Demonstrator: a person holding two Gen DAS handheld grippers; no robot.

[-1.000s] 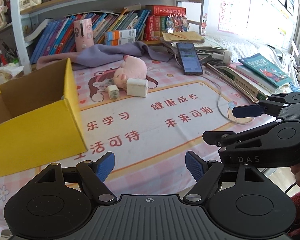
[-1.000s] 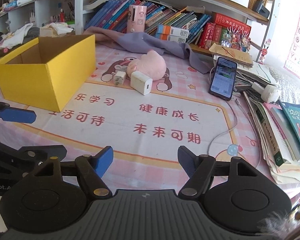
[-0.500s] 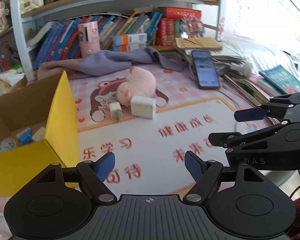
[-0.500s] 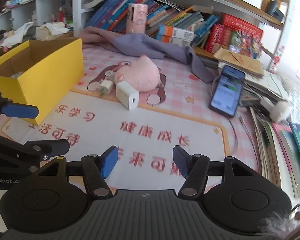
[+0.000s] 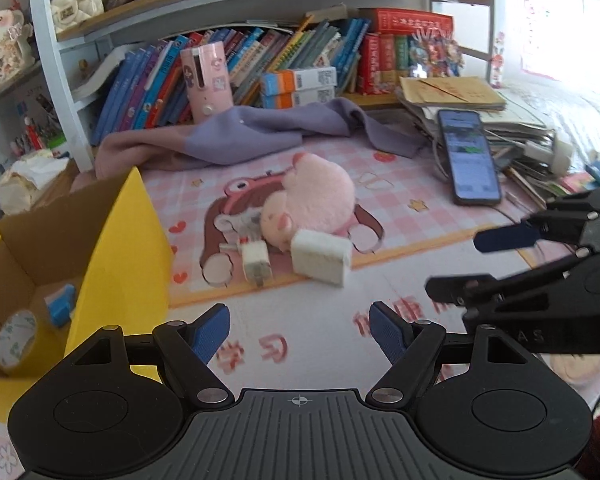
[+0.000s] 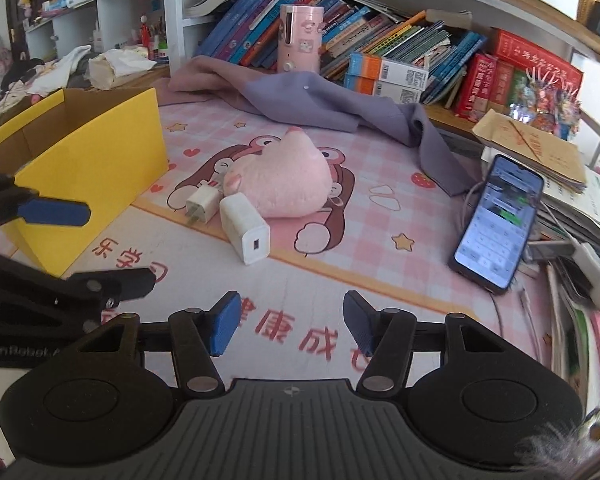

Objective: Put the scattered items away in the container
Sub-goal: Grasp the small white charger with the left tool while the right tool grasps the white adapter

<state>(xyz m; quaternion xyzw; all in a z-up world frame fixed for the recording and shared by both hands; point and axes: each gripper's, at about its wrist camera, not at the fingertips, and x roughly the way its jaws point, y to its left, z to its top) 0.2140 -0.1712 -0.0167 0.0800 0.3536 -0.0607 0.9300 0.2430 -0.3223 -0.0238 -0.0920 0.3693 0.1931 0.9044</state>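
A yellow cardboard box [image 5: 112,248] [image 6: 100,152] stands at the left of the pink mat, with a tape roll [image 5: 14,340] and a blue item [image 5: 60,310] inside. A pink plush pig [image 5: 316,204] [image 6: 284,184], a large white charger [image 5: 320,258] [image 6: 246,234] and a small white plug [image 5: 254,262] [image 6: 200,202] lie together mid-mat. My left gripper [image 5: 299,334] is open and empty, short of the chargers. My right gripper [image 6: 290,324] is open and empty, just short of the large charger.
A phone [image 5: 468,156] [image 6: 498,224] with a cable lies at the right beside stacked books and papers [image 6: 580,208]. A purple cloth [image 6: 320,100] and a pink canister [image 6: 300,38] sit at the back before the bookshelf.
Both grippers have moved forward and left toward the pig and chargers, which now look closer. The box interior has come into the left wrist view. Both stay open.
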